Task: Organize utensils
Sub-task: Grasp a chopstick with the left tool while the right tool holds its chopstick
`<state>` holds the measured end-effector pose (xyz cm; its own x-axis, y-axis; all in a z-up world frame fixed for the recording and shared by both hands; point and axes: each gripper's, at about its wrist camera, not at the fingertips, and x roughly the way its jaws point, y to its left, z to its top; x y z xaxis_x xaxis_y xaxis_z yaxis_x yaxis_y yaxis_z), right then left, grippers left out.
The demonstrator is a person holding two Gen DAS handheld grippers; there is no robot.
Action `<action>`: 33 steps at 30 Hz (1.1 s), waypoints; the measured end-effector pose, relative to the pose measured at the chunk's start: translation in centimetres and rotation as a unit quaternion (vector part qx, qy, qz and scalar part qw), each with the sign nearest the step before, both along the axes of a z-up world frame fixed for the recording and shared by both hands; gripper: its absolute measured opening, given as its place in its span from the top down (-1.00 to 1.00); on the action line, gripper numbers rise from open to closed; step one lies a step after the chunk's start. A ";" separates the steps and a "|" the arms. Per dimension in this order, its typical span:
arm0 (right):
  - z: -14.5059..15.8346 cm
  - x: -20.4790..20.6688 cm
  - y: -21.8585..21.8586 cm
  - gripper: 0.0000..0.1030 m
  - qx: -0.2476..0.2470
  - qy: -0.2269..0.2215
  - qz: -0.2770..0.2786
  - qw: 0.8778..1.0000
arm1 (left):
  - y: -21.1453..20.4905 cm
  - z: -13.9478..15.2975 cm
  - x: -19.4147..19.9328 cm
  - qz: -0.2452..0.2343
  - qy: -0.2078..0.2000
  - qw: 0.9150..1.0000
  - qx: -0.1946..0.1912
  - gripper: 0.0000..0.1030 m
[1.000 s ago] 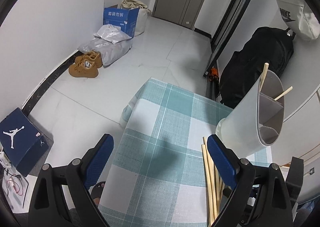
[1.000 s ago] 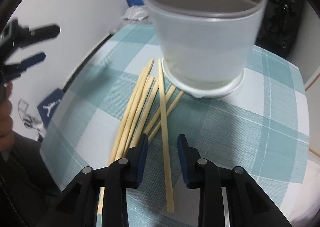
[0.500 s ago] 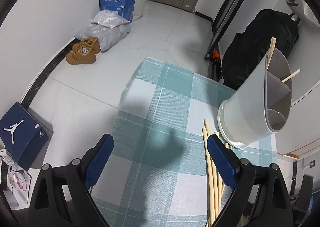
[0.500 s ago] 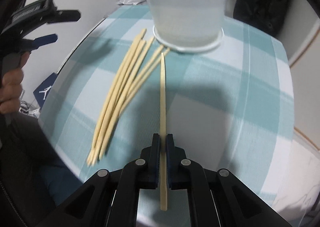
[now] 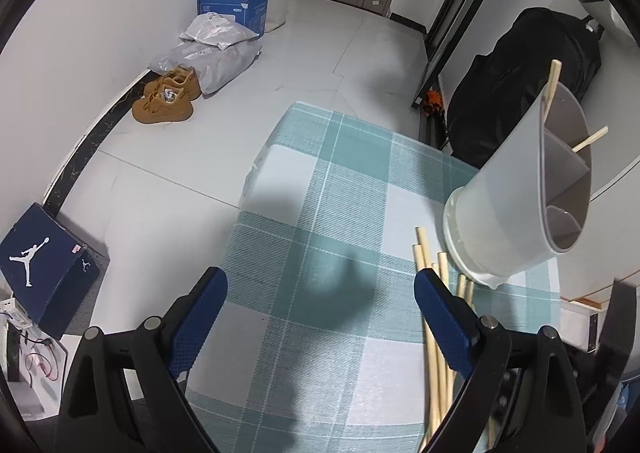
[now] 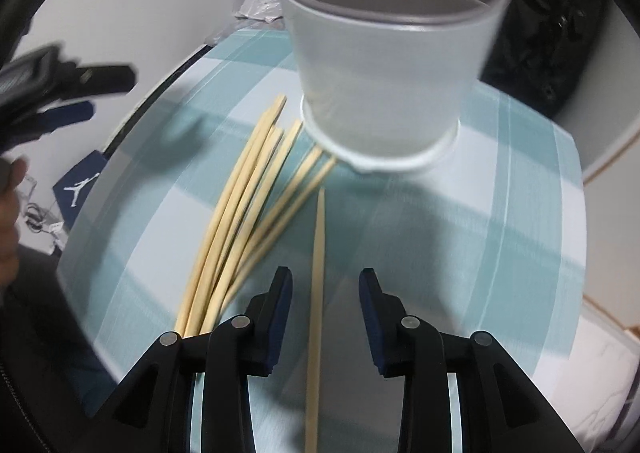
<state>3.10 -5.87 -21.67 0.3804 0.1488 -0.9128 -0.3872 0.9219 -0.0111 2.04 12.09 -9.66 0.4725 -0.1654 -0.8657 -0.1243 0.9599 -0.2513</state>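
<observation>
A grey divided utensil holder stands on the teal checked tablecloth; in the left wrist view the holder has two chopsticks standing in it. Several wooden chopsticks lie in a loose bundle to its left, also in the left wrist view. My right gripper is open, and a single chopstick lies between its jaws without being clamped. My left gripper is open and empty above the cloth, left of the bundle.
The table edge drops to a white tiled floor with a navy shoe box, tan shoes, grey bags and a blue carton. A black backpack sits behind the table.
My right gripper was shut on one chopstick half a second ago; now its jaws stand open and it is closer to the holder. The left gripper has barely moved.
</observation>
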 end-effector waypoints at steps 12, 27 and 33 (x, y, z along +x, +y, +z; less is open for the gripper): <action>-0.1 2.0 0.5 0.94 0.023 -0.033 -0.004 0.999 | -1.6 -2.1 0.4 -0.038 0.036 0.998 0.028 -0.78; 5.8 -0.2 -5.8 0.94 0.164 -0.080 -0.071 0.981 | -5.6 -4.3 0.7 -0.098 0.093 0.989 0.055 -0.78; 7.9 -1.0 -7.4 0.94 0.191 -0.104 -0.083 0.973 | -5.9 -4.5 1.3 -0.086 0.106 0.987 0.082 -0.79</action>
<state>2.11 -13.29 -13.78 0.5991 0.3819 -0.7038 -0.2585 0.9241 0.2814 3.30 6.24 -14.12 0.2555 -0.0762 -0.9638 0.0105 0.9971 -0.0760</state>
